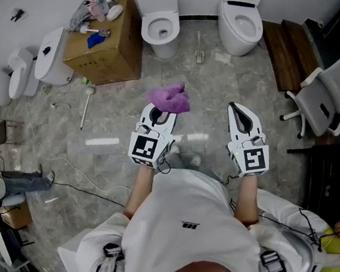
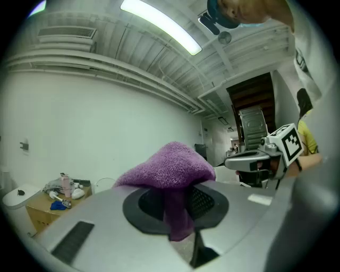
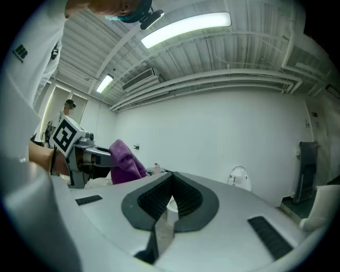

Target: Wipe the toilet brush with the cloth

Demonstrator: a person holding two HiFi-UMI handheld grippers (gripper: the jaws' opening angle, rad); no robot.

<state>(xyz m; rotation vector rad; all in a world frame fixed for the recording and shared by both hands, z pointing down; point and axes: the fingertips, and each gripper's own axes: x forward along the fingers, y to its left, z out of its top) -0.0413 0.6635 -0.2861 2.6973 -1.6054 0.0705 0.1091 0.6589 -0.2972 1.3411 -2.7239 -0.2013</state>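
My left tool (image 1: 159, 111) was clamped on the purple cloth (image 1: 170, 97), while my right tool (image 1: 237, 112) was closed on nothing. The toilet brush (image 1: 85, 108) lay on the floor (image 1: 225, 84) by the cardboard box (image 1: 116, 52), well apart from the cloth. I judged the wiping was all yet to do.

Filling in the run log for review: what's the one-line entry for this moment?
left claw: shut on purple cloth | right claw: shut, empty | toilet brush: on floor, untouched | wiping: not started
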